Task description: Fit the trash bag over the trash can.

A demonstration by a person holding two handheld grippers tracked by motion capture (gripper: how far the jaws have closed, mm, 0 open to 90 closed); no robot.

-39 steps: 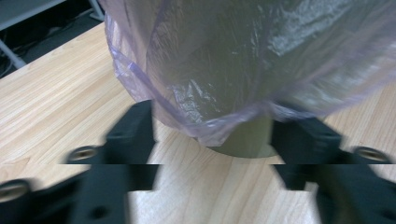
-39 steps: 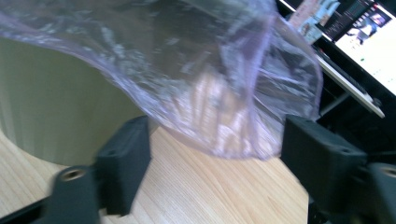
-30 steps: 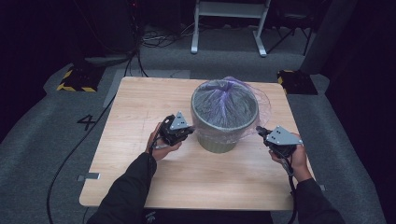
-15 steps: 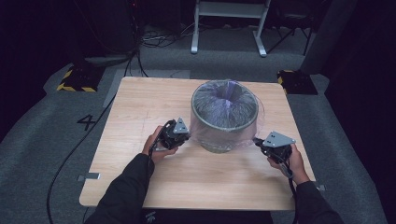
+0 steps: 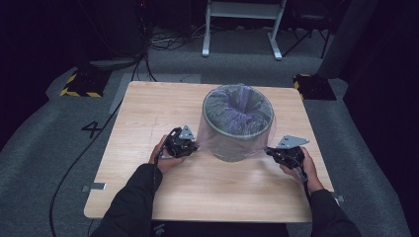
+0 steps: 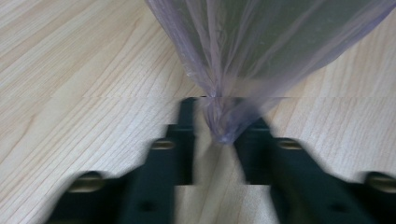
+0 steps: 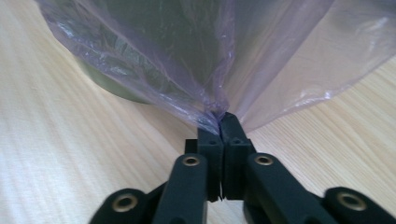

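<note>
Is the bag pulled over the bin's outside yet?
Yes: the bag drapes down the bin's outer wall almost to the table.

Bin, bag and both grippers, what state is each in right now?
Bin: upright on the table, lined.
Bag: pulled over the bin's rim, skirt down its sides.
Left gripper: opening, bag corner loose between the fingers.
Right gripper: shut on the bag's edge.

Left hand-held gripper [image 5: 190,146], low and level, has just been parting its jaws; right hand-held gripper [image 5: 272,152] has its jaws nearly together.
</note>
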